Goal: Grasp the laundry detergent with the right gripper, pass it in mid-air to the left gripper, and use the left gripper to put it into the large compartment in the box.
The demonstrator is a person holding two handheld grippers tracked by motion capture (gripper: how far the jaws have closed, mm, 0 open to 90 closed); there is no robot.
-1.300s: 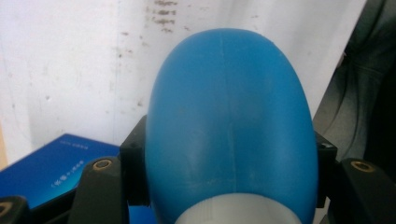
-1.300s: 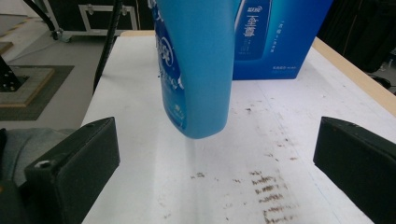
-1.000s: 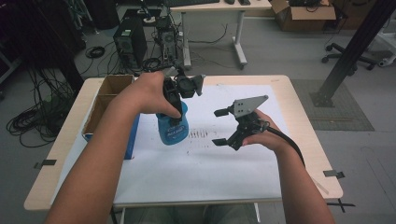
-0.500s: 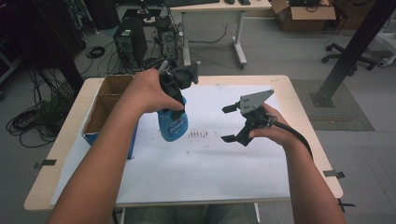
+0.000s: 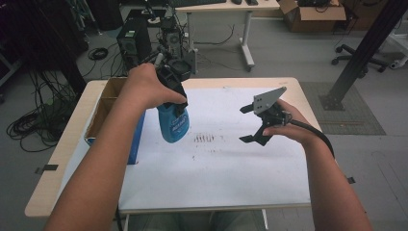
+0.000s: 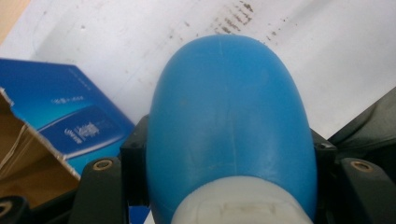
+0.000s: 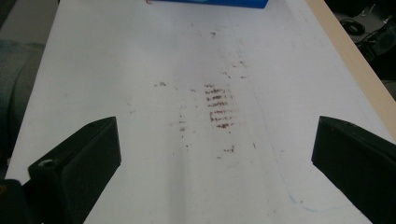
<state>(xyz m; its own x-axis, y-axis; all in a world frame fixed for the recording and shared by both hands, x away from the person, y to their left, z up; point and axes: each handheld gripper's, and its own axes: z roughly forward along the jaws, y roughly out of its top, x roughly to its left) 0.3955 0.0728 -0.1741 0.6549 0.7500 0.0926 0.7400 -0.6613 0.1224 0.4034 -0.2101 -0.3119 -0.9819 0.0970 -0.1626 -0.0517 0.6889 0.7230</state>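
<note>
A blue plastic bottle point(image 5: 173, 122) with a white cap hangs above the white sheet point(image 5: 216, 168), left of some brown smudges point(image 5: 204, 138). My left gripper point(image 5: 177, 107) points down and is shut on its upper part. In the left gripper view the blue bottle point(image 6: 229, 116) bulges between both jaws of the left gripper point(image 6: 229, 156), cap end toward the camera. To the right, my right gripper point(image 5: 246, 125) hovers over the sheet, open and holding nothing. The right gripper view has the right gripper point(image 7: 212, 154) spread wide over the brown smudges point(image 7: 219, 109).
An open cardboard box with a blue side point(image 5: 113, 113) stands at the table's left edge, close beside the bottle; its blue side point(image 6: 79, 126) lies under the left gripper. The wooden table point(image 5: 62, 159) borders the sheet. Computer towers and cables lie beyond the far edge.
The left hand has lifted the bottle a little higher off the sheet. The right gripper has drifted slightly to the right and away, still open.
</note>
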